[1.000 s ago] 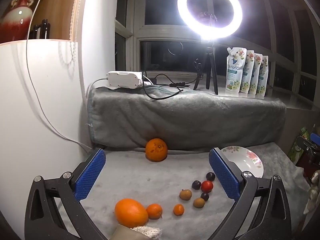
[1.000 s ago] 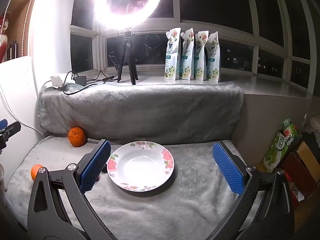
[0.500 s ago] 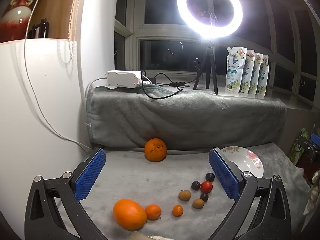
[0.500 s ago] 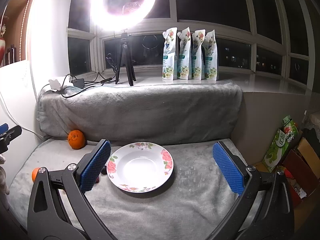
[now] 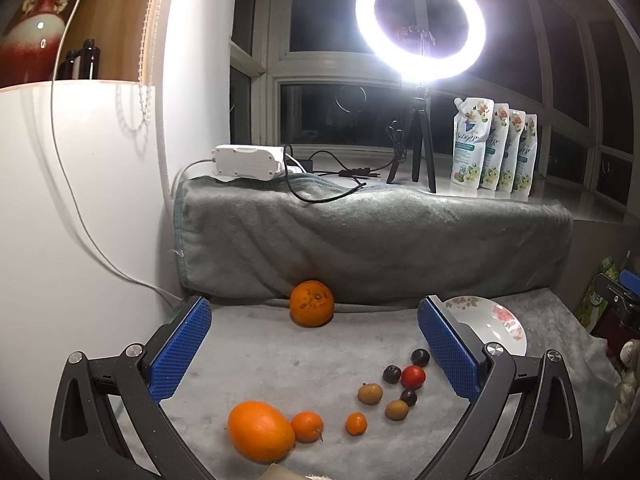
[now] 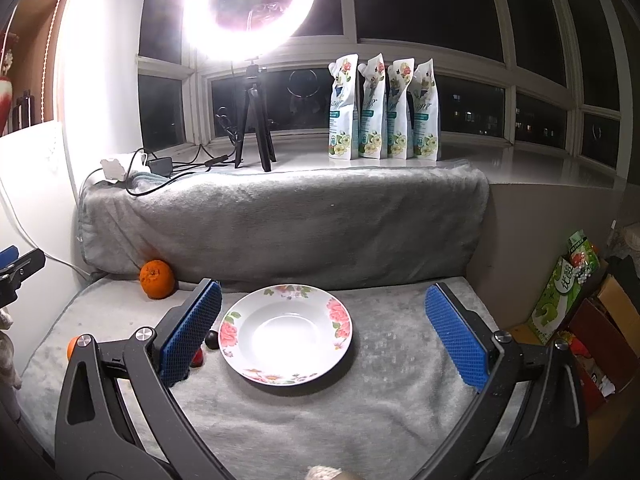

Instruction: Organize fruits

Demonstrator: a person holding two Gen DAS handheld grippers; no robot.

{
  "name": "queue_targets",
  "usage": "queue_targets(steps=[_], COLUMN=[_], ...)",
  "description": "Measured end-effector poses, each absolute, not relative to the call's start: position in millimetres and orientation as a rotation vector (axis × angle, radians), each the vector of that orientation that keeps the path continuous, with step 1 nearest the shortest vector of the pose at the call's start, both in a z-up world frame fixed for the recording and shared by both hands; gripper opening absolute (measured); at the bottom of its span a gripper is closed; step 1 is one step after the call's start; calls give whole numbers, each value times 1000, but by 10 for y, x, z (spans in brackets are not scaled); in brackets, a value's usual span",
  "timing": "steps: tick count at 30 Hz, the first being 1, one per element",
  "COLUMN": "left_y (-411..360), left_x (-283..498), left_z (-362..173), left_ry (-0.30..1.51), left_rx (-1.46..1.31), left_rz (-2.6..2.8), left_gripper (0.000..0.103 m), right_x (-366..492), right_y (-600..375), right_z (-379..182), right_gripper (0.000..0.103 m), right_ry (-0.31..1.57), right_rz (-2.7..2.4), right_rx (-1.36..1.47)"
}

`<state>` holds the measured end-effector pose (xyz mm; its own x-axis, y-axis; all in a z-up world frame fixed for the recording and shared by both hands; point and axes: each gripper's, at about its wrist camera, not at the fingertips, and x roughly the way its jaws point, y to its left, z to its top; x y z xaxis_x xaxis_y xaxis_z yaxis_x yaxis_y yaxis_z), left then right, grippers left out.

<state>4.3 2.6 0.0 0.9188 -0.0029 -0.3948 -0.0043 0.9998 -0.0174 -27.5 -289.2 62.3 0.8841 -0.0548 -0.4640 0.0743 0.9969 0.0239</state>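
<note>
Fruits [image 5: 394,386] lie scattered on the grey blanket [image 5: 280,352]; my left tongs [image 5: 316,350] hover spread above them, my right tongs [image 6: 324,332] spread over the empty plate [image 6: 286,334].

Four white floral refill pouches [image 5: 494,146] on the windowsill carry cursive branding too blurred to read, while a green carton [image 6: 566,284] beside the bench shows Chinese characters, possibly "优选", not clearly legible.
</note>
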Motion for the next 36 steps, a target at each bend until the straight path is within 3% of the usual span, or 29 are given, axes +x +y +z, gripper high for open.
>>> queue_targets(steps=[36], left_y=[-7], left_x=[32], left_z=[37], left_ry=[400], left_rx=[-21], left_rz=[-3], left_gripper=[102], right_x=[-262], right_y=[-2851], right_z=[603], right_gripper=[103], right_ry=[492], right_rz=[-63], right_rx=[51])
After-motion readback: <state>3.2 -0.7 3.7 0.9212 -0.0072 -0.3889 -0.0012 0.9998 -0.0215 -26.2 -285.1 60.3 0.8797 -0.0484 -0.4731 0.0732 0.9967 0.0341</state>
